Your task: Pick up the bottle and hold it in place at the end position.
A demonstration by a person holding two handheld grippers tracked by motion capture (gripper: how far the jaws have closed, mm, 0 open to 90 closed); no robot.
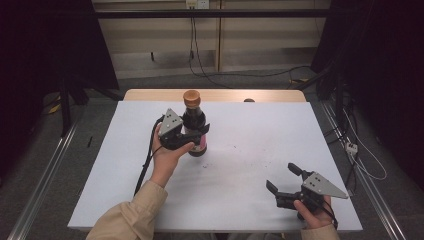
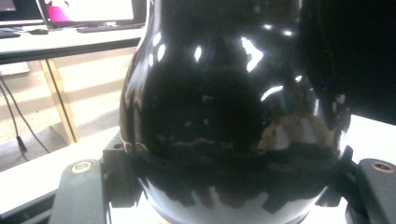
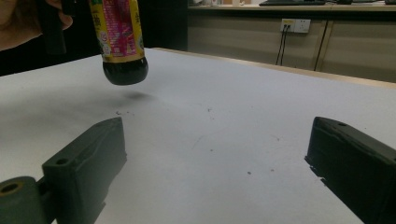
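1. Between the left gripper's [image 1: 192, 134] jaws, the dark bottle [image 1: 194, 125] is sitting clamped, hanging clear above the counter [image 1: 260, 150].
2. Right gripper [image 1: 283, 178] is resting wide-jawed near the front-right edge; bare surface is lying between them.

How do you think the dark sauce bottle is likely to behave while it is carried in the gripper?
The bottle looks glossy, so it may slip in the left gripper. Filled dark to the neck, it is probably heavy for its size. Tall with a rounded base, now clear of the table, it may tip if set down carelessly.

White table top [image 1: 250, 165] (faint dark specks)
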